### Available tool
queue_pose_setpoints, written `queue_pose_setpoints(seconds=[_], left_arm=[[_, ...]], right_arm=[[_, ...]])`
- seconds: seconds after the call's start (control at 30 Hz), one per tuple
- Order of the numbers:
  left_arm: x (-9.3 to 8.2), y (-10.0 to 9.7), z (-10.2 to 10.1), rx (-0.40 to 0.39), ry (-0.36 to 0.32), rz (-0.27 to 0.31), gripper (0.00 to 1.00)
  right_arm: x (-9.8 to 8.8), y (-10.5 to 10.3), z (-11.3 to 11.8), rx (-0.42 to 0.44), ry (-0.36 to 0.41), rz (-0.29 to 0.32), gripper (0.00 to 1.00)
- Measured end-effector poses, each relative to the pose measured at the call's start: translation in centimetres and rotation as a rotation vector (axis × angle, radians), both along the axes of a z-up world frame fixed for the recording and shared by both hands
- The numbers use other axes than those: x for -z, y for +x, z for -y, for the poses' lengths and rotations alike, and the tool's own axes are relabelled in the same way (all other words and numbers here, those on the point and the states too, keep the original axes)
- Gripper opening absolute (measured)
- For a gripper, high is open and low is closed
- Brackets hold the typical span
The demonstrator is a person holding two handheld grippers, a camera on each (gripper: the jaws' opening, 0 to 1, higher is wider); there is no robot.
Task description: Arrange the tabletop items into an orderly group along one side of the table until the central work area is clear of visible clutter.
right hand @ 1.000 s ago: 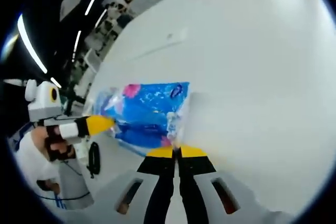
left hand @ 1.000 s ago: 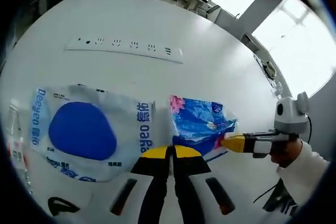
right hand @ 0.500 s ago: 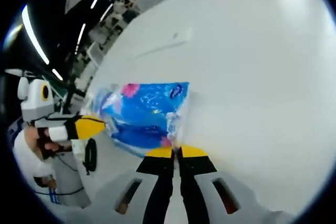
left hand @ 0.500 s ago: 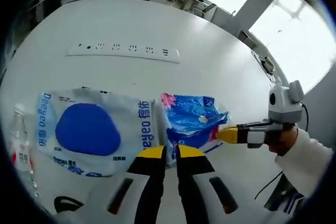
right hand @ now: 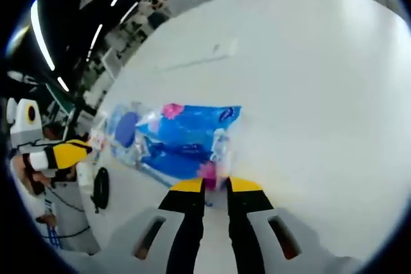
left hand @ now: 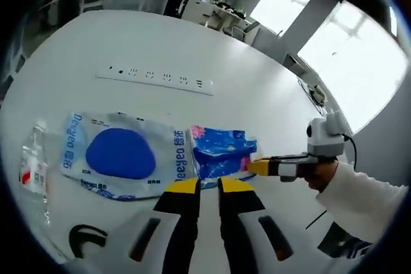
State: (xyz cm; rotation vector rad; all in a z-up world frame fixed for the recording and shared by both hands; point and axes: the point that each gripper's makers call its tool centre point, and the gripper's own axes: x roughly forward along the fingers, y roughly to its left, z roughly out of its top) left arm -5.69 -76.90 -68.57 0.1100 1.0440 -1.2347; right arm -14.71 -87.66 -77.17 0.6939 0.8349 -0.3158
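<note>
Packs are seen lying side by side on the white table [left hand: 270, 94] in the left gripper view. The big white pack with the blue oval [left hand: 122, 155] is laid flat, and the small blue pack [left hand: 221, 152] is touching its end. A clear bottle [left hand: 32, 165] is seen beside the other end of the white pack, close to the near edge of the table. A white power strip [left hand: 157, 78] is laid farther in, toward the middle of the table, well apart from the packs. The left claw [left hand: 207, 187] is held just in front of the packs, with its two yellow tips parted and nothing between them. The right claw [left hand: 253, 167] is seen coming in from the side, with its tip at the end of the blue pack; whether it is gripping cannot be told here.

In the right gripper view, the small blue pack [right hand: 186, 139] is seen just ahead of the right claw [right hand: 215, 186]. The tips are parted, and a pink corner of the pack sits in the gap. The white pack [right hand: 125, 129] is behind it. The left claw [right hand: 67, 153] is seen at the side, by the table edge.
</note>
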Motion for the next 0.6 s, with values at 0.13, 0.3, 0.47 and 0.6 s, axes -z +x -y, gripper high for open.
queue_pose_setpoints(seconds=[0.13, 0.3, 0.47, 0.6], left_arm=[[-0.7, -0.6, -2.4, -0.018, -0.033, -0.031, 0.09], [-0.5, -0.5, -5.2, -0.022, -0.029, -0.031, 0.17], [-1.7, 0.0, -6.6, -0.056, -0.086, -0.021, 0.26], [-2.2, 1.3, -7.4, -0.036, -0.098, 0.107, 0.55]], right_arm=[[-0.1, 0.2, -0.2, -0.033, -0.045, -0.018, 0.19], [-0.7, 0.2, -0.3, -0.072, -0.123, -0.035, 0.4], [-2.2, 0.1, -0.6, -0.109, -0.2, -0.013, 0.51], [-3.4, -0.2, -1.2, -0.112, -0.223, 0.031, 0.61]])
